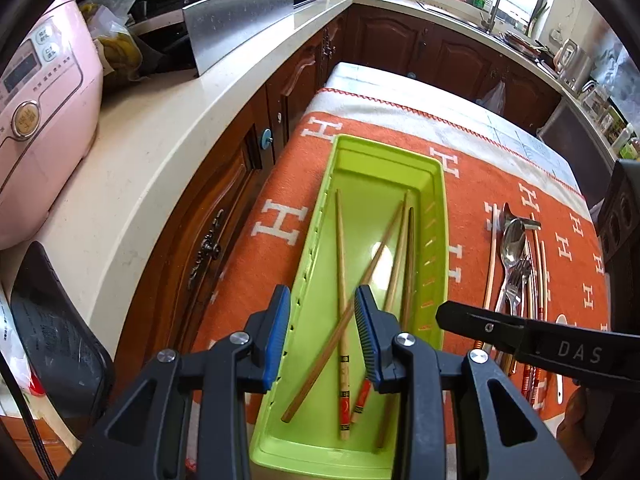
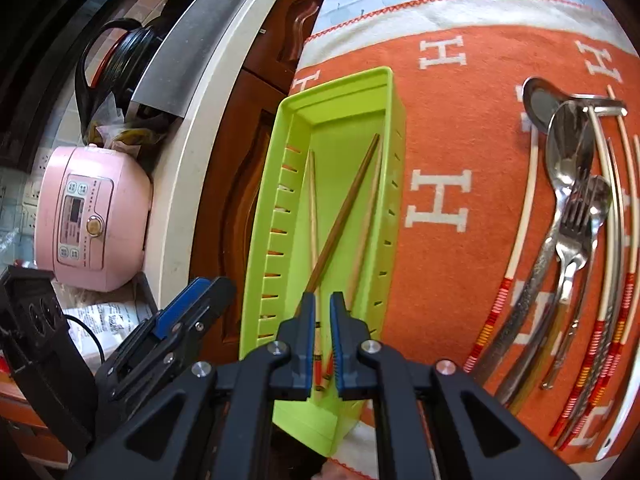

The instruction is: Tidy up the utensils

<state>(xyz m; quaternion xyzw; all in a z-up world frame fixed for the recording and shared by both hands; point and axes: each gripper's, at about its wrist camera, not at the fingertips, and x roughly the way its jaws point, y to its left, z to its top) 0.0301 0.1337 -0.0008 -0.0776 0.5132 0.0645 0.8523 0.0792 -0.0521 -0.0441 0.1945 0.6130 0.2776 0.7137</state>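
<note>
Held the left gripper [image 1: 322,296] spread wide and empty astride the left wall of the green tray [image 1: 384,148], probably to steady it. Poised the right gripper [image 2: 323,300] over the tray's near end, fingers almost together; could not tell whether anything was pinched. Counted four chopsticks [image 1: 340,260] in the tray, one crossed diagonally. Counted, well apart on the orange cloth [image 2: 460,120], at least two spoons [image 2: 568,140], one fork [image 2: 576,220] and at least four white chopsticks [image 2: 524,208], awaiting sorting
</note>
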